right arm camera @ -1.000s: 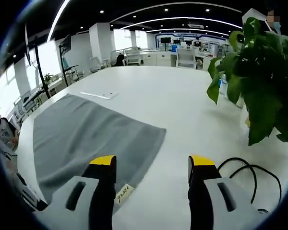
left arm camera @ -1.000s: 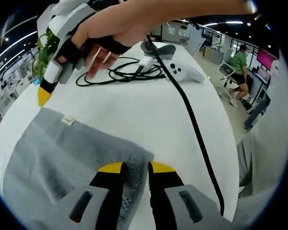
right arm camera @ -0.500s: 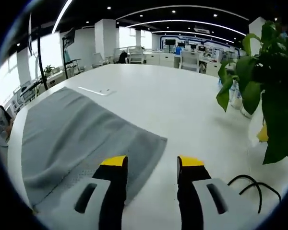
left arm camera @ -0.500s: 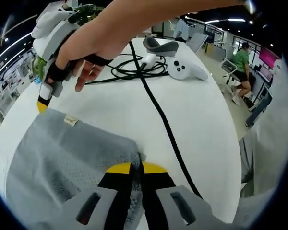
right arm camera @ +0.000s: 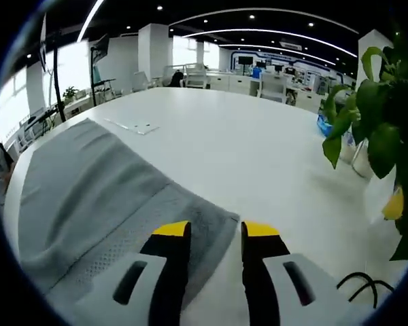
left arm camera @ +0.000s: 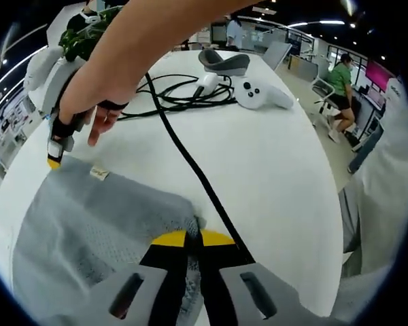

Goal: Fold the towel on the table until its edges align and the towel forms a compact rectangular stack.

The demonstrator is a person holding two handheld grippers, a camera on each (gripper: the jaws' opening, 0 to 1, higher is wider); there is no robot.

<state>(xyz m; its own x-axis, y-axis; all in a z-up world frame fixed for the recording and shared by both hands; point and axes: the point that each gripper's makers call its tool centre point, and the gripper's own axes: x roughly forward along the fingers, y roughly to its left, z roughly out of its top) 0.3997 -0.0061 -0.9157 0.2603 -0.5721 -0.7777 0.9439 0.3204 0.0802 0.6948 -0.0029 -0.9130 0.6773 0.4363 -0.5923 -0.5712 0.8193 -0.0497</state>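
I see the towel (left arm camera: 88,224) as grey terry cloth, nubby and matt, with a small fabric tag (left arm camera: 98,174). Under it the table (left arm camera: 272,176) looks smooth, white, faintly glossy. On the table, a white controller (left arm camera: 258,95) looks like matt plastic, a black cable (left arm camera: 190,166) rubbery.

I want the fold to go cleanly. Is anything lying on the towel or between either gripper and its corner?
Nothing visible blocks either corner. The left gripper is shut on the gray towel corner; the right gripper straddles the other corner, fingers nearly closed. A black cable runs beside the left corner, on the table, not on the cloth.
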